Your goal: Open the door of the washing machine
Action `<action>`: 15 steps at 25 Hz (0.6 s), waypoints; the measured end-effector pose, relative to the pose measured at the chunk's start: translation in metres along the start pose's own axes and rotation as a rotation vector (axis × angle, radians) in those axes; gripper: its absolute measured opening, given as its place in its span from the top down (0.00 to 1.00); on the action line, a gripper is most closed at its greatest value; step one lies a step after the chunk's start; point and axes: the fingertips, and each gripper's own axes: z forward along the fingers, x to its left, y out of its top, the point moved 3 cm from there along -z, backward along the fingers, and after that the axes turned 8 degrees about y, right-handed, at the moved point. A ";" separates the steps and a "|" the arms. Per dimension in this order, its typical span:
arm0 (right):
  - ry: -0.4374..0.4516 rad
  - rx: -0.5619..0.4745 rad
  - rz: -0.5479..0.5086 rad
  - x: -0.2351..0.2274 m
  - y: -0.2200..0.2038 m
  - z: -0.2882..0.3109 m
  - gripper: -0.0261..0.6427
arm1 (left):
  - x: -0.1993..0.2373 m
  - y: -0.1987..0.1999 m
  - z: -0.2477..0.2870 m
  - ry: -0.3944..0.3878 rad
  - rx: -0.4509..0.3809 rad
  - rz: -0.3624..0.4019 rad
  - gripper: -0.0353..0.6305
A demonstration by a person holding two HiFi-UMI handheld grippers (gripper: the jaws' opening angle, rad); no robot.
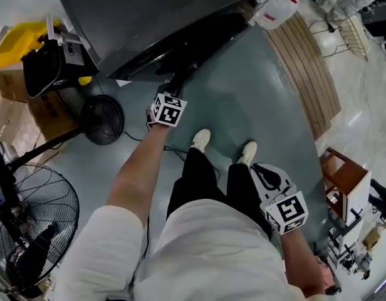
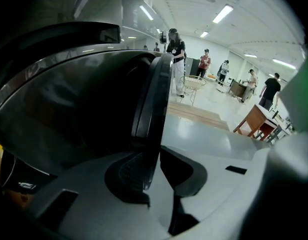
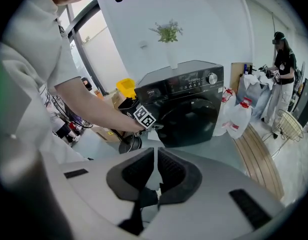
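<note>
You are placing the left gripper astride the door rim of the washing machine at your 11 o'clock, jaws released, not yet pinching. You should be clamping squarely before pulling toward 6 o'clock. The right gripper is hanging clenched and empty.

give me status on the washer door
Left gripper jaws astride washing machine door edge, not clamped. Right gripper shut, empty, away from machine. Door looks closed. Fan base on floor nearby.
</note>
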 end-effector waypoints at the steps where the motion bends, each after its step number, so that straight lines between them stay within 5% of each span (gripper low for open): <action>1: 0.004 -0.003 -0.001 -0.003 -0.001 -0.002 0.91 | -0.009 -0.001 -0.001 -0.002 0.003 -0.005 0.82; 15: 0.128 0.008 -0.141 -0.074 -0.011 -0.046 0.95 | -0.124 -0.008 -0.013 0.049 0.076 -0.179 0.82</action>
